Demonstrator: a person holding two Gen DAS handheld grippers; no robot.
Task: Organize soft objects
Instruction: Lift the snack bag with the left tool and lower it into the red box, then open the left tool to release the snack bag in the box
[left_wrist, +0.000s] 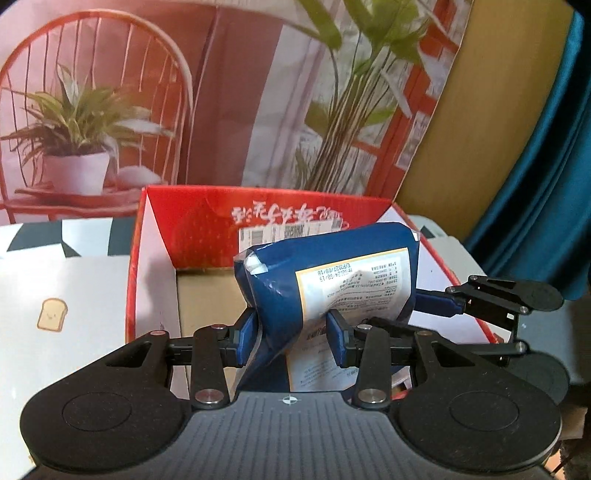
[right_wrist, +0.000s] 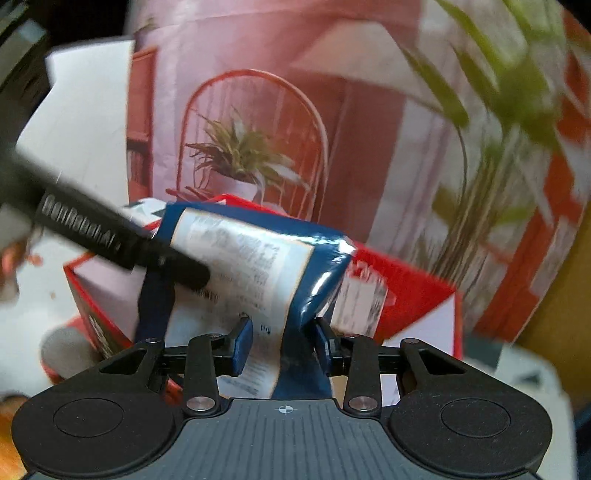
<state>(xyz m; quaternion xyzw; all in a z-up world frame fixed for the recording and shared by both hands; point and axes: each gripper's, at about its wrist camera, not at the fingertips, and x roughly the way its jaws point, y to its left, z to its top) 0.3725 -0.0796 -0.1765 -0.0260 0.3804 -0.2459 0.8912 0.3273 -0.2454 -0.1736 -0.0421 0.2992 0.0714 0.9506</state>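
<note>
Behind the work area a printed backdrop (left_wrist: 229, 92) of a red chair and potted plants is standing, with a teal curtain (left_wrist: 546, 166) hanging at the right; a white table (left_wrist: 59, 280) with a toast motif is carrying an open red box (left_wrist: 207, 221), its cardboard floor showing bare at the left.

Both tools are gripping one blue pouch (left_wrist: 332, 280) over the box; the left gripper (left_wrist: 291, 339) is clamping its lower left portion, blue pads pressing in on either side; the right gripper (right_wrist: 282, 347) is pinching a fold near the other edge, and in the left view its fingers are reaching in from the right. Judged purpose: two holds are keeping the slack pack from sagging while it is being guided into the box.

Materials: the pouch is glossy film, creased and dented where squeezed, bearing a pale printed label, evidently soft-filled; the box is stiff card with a shipping sticker on its far wall; the gripper bodies are matte black with ribbed grey housings. The right view is blurring, so finer contact detail cannot be confirmed.
</note>
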